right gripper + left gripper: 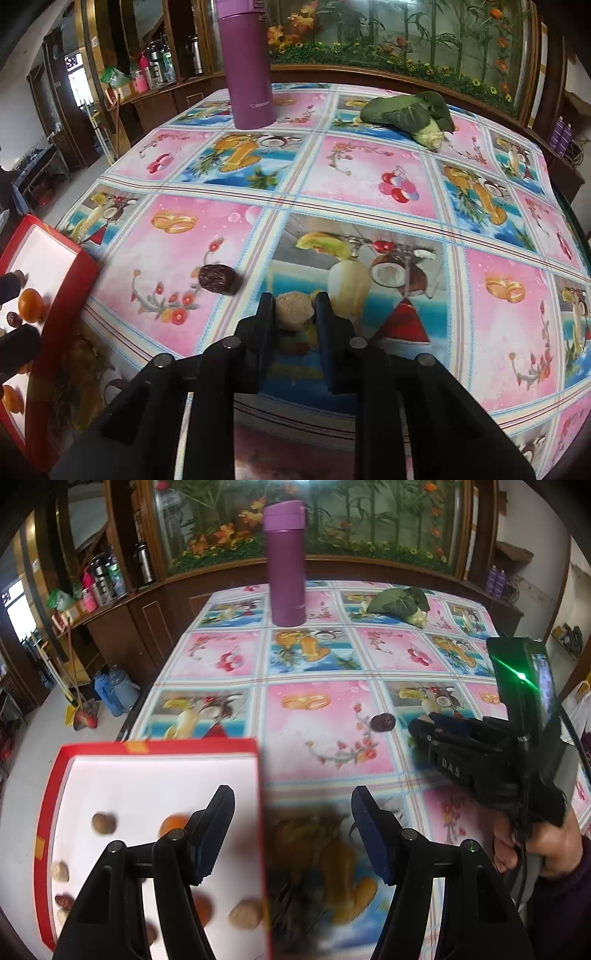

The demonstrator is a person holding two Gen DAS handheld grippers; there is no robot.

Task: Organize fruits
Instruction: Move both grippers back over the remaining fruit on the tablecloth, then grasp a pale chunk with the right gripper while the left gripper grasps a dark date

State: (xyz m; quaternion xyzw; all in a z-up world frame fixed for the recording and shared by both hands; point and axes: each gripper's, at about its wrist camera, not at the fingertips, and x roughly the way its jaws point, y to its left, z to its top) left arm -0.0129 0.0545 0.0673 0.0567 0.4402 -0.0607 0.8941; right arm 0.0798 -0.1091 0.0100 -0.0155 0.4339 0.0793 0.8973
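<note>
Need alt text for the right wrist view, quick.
The right gripper is closed on a tan wrinkled walnut over the fruit-print tablecloth. A dark red wrinkled date lies just left; the red-rimmed white tray sits at far left.

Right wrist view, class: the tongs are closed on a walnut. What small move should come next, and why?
Probably lift the walnut a little and carry it left toward the red box. The right tongs already clamp it, the box holds the other walnuts and oranges, and a dark date lies on the table between them, so rising first should clear it.
</note>
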